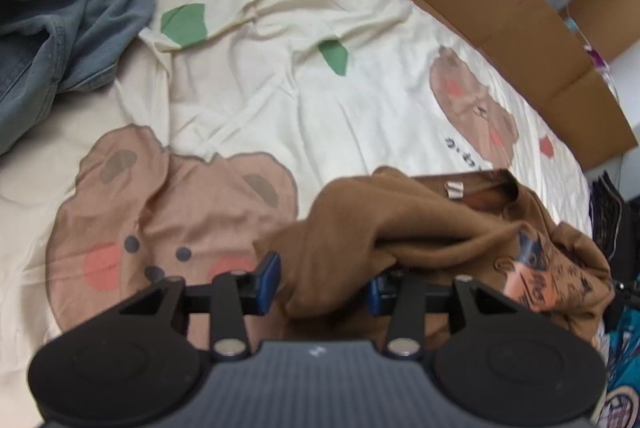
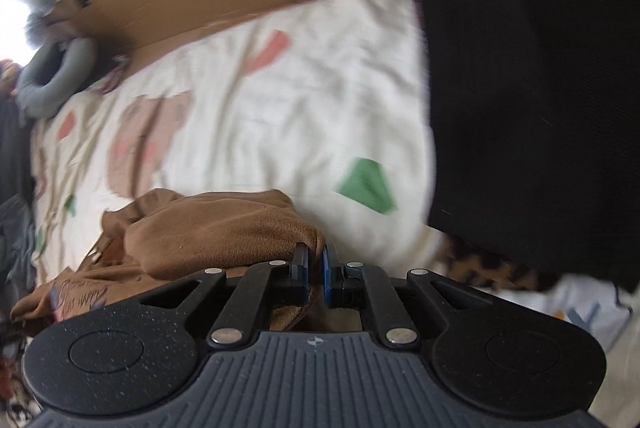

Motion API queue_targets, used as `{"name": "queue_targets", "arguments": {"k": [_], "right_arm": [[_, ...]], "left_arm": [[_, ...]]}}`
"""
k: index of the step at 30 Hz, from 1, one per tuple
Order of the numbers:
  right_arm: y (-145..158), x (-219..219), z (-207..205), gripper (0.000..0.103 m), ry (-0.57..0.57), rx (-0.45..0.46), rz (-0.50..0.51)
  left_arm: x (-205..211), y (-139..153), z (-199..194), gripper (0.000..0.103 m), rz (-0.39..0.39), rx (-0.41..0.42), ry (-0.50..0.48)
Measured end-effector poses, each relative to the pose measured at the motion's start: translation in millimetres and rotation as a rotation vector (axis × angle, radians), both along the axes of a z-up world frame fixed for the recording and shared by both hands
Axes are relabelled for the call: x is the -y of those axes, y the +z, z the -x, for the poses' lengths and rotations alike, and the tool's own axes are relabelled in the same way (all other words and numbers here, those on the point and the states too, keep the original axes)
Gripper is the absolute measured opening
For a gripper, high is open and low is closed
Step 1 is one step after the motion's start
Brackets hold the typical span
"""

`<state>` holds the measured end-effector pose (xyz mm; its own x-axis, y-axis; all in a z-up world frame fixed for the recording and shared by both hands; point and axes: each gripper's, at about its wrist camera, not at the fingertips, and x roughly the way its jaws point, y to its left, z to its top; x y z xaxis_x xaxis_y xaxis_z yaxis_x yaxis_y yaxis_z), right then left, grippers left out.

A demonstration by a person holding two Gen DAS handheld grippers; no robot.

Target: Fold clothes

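Left wrist view: brown garment (image 1: 420, 228) lying crumpled on a cream bedsheet (image 1: 320, 100) printed with bears, collar tag up, printed side bunched at right. Left hand-held gripper (image 1: 322, 278) spread wide, a thick fold of brown cloth lying between its blue pads (image 1: 270, 274); not pinched, only draped there. Denim garment (image 1: 60, 20) heaped at upper left, cardboard (image 1: 500, 12) along the far edge of the bed.

Right wrist view, blurred: right hand-held gripper (image 2: 315, 274) nearly closed, narrow gap between pads, edge of the same brown garment (image 2: 208, 232) at that gap; whether any cloth is actually caught, impossible to tell. Black fabric (image 2: 532, 100) filling the right side.

Likely risks, judged from this: too bulky a fold in the left grip, dragging several layers at once and spoiling a clean crease; slipping from the right grip if only a thin edge is held; snagging the loose bedsheet along with the garment; tangling with the nearby black fabric.
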<state>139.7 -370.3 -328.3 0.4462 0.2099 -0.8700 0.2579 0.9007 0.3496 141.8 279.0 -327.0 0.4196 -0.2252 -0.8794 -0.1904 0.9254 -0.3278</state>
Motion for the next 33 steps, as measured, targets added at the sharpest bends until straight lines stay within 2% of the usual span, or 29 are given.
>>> {"name": "queue_targets", "arguments": {"k": [2, 3, 6, 8, 9, 10, 11, 12, 15, 19, 23, 27, 28, 29, 30, 31, 32, 33], "right_arm": [[-4.1, 7.4, 2.3, 0.006, -0.036, -0.044, 0.053], [-4.3, 10.6, 3.4, 0.008, -0.047, -0.059, 0.087], [4.5, 16.7, 5.3, 0.009, -0.048, -0.041, 0.096], [12.5, 11.9, 1.2, 0.014, -0.019, -0.015, 0.113], [16.6, 8.7, -1.2, 0.024, -0.002, -0.001, 0.122], [20.1, 2.9, -5.2, 0.041, 0.022, 0.016, 0.122], [23.4, -3.9, -9.9, 0.046, 0.049, 0.033, 0.118], [26.6, -10.7, -14.5, 0.050, 0.077, 0.051, 0.114], [31.8, -35.0, -29.9, 0.051, 0.161, 0.086, 0.103], [32.3, -71.6, -51.3, 0.065, 0.276, 0.102, 0.093], [30.5, -110.4, -68.2, 0.071, 0.364, 0.116, 0.095], [13.5, -138.1, -81.2, 0.071, 0.423, 0.093, 0.128], [8.6, -141.9, -82.9, 0.070, 0.429, 0.085, 0.139], [3.7, -145.8, -84.7, 0.068, 0.435, 0.076, 0.150], [-0.3, -147.4, -85.5, 0.055, 0.435, 0.070, 0.158], [-3.3, -146.2, -86.2, 0.036, 0.429, 0.060, 0.161], [-4.4, -143.2, -86.7, 0.025, 0.419, 0.053, 0.165], [-5.0, -139.7, -87.2, 0.009, 0.409, 0.047, 0.170]], "left_arm": [[1.6, 2.0, 3.6, 0.057, -0.002, -0.005, -0.004], [1.2, 3.6, 5.6, 0.057, -0.005, -0.007, -0.002], [0.2, 8.4, 11.5, 0.059, -0.013, -0.013, 0.003], [-1.2, 10.7, 15.4, 0.062, -0.013, -0.017, 0.011], [-2.0, 11.3, 17.3, 0.062, -0.010, -0.018, 0.020], [-2.5, 11.0, 19.1, 0.062, -0.008, -0.019, 0.027], [-2.9, 10.7, 20.8, 0.063, -0.005, -0.020, 0.034], [-2.8, 9.4, 22.1, 0.063, -0.004, -0.022, 0.038], [-1.5, 3.9, 25.1, 0.064, 0.007, -0.028, 0.050], [1.5, -5.5, 28.8, 0.067, 0.021, -0.040, 0.058], [1.1, -19.4, 34.3, 0.067, 0.049, -0.062, 0.095], [1.1, -33.2, 38.0, 0.065, 0.090, -0.074, 0.134], [1.0, -35.7, 38.7, 0.061, 0.100, -0.072, 0.142], [1.0, -38.1, 39.3, 0.052, 0.110, -0.070, 0.150], [0.5, -39.7, 39.7, 0.045, 0.123, -0.069, 0.155], [0.7, -40.5, 39.7, 0.026, 0.125, -0.075, 0.147], [0.9, -41.1, 39.7, 0.013, 0.127, -0.080, 0.140], [1.4, -39.4, 40.2, 0.011, 0.109, -0.082, 0.128]]}}
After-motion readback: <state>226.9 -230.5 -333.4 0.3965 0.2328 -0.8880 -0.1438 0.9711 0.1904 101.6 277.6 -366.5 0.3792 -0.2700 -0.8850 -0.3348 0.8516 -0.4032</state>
